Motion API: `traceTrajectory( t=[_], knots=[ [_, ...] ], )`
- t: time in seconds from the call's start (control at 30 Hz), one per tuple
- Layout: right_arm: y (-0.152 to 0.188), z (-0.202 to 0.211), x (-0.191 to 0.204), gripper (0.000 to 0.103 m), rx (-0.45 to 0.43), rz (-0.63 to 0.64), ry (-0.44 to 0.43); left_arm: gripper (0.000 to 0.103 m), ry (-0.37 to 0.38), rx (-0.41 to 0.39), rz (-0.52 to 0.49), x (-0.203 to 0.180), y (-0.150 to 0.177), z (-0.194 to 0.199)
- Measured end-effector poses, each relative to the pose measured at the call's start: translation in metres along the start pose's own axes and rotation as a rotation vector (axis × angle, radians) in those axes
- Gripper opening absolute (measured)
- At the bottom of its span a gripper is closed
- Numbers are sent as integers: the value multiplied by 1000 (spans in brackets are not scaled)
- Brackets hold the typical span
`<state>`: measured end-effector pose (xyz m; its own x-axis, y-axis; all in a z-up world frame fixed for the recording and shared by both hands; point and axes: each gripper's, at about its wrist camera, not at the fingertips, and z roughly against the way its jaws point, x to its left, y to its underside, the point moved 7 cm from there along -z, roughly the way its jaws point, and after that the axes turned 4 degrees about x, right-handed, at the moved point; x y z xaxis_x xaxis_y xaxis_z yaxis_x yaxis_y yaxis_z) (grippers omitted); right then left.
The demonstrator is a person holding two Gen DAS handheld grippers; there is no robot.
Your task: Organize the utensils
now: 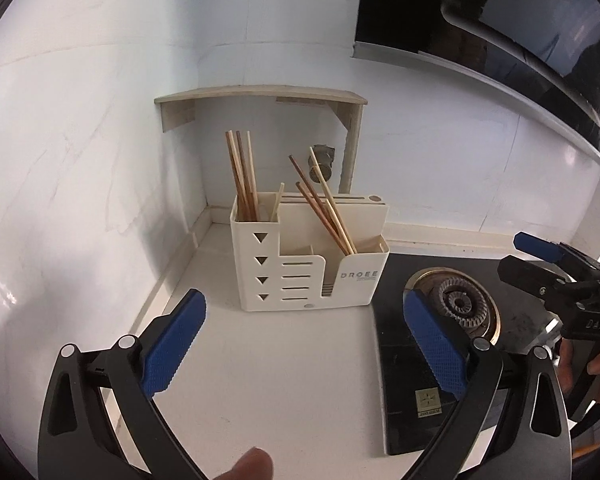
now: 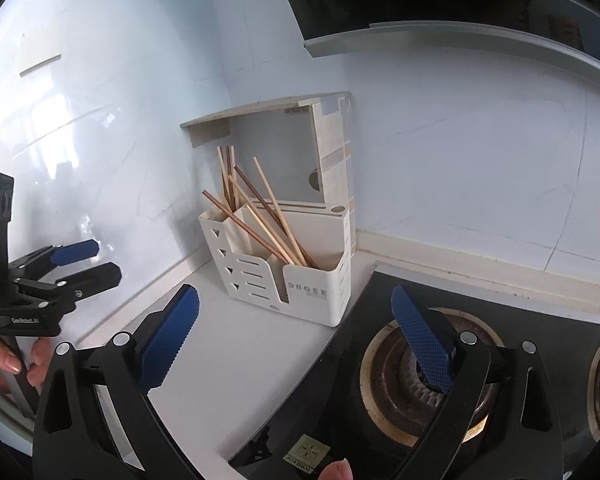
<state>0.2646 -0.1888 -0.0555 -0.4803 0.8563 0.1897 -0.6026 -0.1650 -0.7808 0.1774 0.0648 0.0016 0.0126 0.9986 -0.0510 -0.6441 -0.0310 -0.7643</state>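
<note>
Chopsticks (image 1: 324,208) are the job here, w/ the cream holder (image 1: 312,264) they sit in. Judging by look: thin wood/bamboo sticks, very light, stiff, smooth and round-ish, so they'll prob roll or pivot betw. flat pads if pinched at one spot. Best hold is likely mid-to-upper shaft, where they stick up clear of the holder rim, fingers across the stick, not along it. Taking several at once risks them scissoring apart. Holder is light plastic, could slide or tip on the table (image 1: 260,380) if a stick drags on its wall.

Looks: mixed tan and darker brown sticks. In left wrist view, one bunch (image 1: 242,176) stands near upright in the tall compartment at approx 10 o'clock of the holder; another bunch leans in the low front compartment, tops pointing to 11 o'clock, crossing each other. One short pale stick (image 1: 278,202) pokes up betw. the two. Holder has triangle and slot cut-outs and "DROEE" on the front; it sits in the table corner, just beside the black hob (image 1: 400,360) at its 3 o'clock.

Left gripper (image 1: 304,344): fingers spread wide, nothing betw. them, well short of the holder. Right gripper (image 2: 296,336): same, wide apart, empty, over the hob edge, holder at approx 12 o'clock.
</note>
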Motion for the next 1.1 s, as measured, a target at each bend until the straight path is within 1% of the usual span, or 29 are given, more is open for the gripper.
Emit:
traceTrajectory(
  t=[0.13,0.2,0.4,0.63,1.03,1.1],
  knots=[
    [2,4,2,98,-9,9,0,97,-5,-13,-30,-5,-3,1],
    [0,7,2,98,-18,0,-10,97,-2,-16,-20,-5,-4,1],
    [-4,12,2,98,-34,10,-4,97,-6,-40,19,-1,-2,5],
    [2,13,3,98,-21,8,-4,97,-3,-28,36,-1,4,7],
    [6,18,5,98,-24,18,-8,97,-1,-27,43,-2,5,10],
    [6,19,5,98,-24,19,-8,97,10,-22,44,-3,6,9]
  ],
)
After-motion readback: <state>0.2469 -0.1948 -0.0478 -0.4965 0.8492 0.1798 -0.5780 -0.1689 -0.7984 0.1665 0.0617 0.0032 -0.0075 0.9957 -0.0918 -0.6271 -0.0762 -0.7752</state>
